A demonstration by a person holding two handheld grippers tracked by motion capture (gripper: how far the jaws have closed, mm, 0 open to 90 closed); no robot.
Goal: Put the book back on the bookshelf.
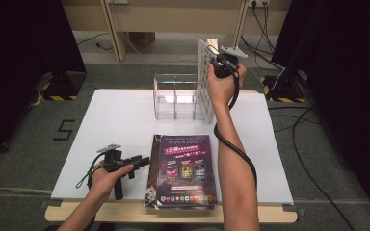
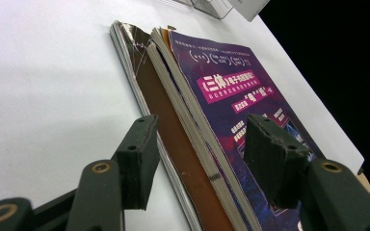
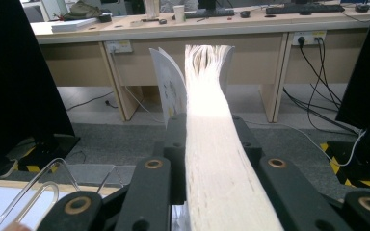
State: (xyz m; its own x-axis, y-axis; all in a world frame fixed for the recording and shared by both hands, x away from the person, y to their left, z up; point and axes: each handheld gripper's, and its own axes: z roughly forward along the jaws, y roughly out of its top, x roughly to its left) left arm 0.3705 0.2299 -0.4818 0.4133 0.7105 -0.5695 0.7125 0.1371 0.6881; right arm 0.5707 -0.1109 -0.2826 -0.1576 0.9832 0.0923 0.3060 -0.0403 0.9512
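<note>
A stack of books (image 1: 183,171) with a purple cover on top lies flat near the table's front edge. My left gripper (image 1: 143,161) rests on the table at its left side. Its jaws (image 2: 204,156) stand open astride the stack's spine edge (image 2: 192,139), the pads clear of it. A white book (image 1: 204,82) stands upright at the right end of the clear acrylic holder (image 1: 175,96). Raised above the table, my right gripper (image 1: 219,63) is shut on that book's top edge. Both pads of the right gripper (image 3: 207,127) press on the book's pale page block (image 3: 212,163), and its cover fans open beyond them.
The white table top (image 1: 115,125) carries the holder at the back middle and the stack at the front. A person's forearms come in from the bottom. Behind the table run a wooden desk (image 3: 173,33), cables (image 1: 313,159) on the floor and black curtains (image 1: 19,48) at both sides.
</note>
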